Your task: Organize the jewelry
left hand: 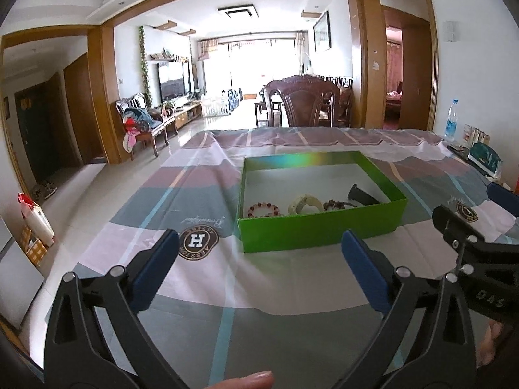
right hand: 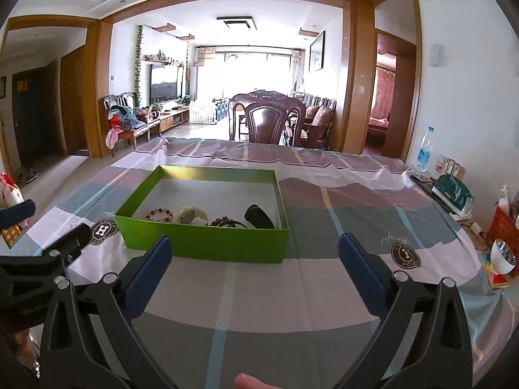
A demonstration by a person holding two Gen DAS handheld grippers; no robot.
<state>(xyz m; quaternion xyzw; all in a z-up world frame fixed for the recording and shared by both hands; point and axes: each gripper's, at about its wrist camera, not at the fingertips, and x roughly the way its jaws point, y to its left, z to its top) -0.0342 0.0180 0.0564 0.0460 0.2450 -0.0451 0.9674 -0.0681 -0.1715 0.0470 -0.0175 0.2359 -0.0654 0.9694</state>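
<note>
Both claws stood wide and empty. The left gripper (left hand: pixel 259 243) hung over the cloth (left hand: pixel 201 278) just short of the green box (left hand: pixel 321 228), its blue pads spread with nothing between them; the right gripper (right hand: pixel 254 253) hung the same way beside it, aimed at the box's near wall.

All the jewelry in sight lay inside the box, along the near side: a red bead bracelet (left hand: pixel 264 210), a pale bangle (left hand: pixel 305 204), a dark bead string (left hand: pixel 334 205) and a black piece (left hand: pixel 363 194) nearer the right wall. None could be seen on the cloth outside the box.

Judged from this, the sorting looked at or near its end, with both hands free and clear of the box. If more was wanted, the next move called for one claw to reach over the near wall, tilt down and close on a single piece without snagging its neighbour; the bracelet and bangle lay close together, so a clean pick would need care.

Writing: a round badge (left hand: pixel 197 239) printed on the cloth showed a large "H", its ringed letters too warped to read surely, with script beside it that could not be made out. "DAS" showed on the right claw's black arm (left hand: pixel 489 298).
</note>
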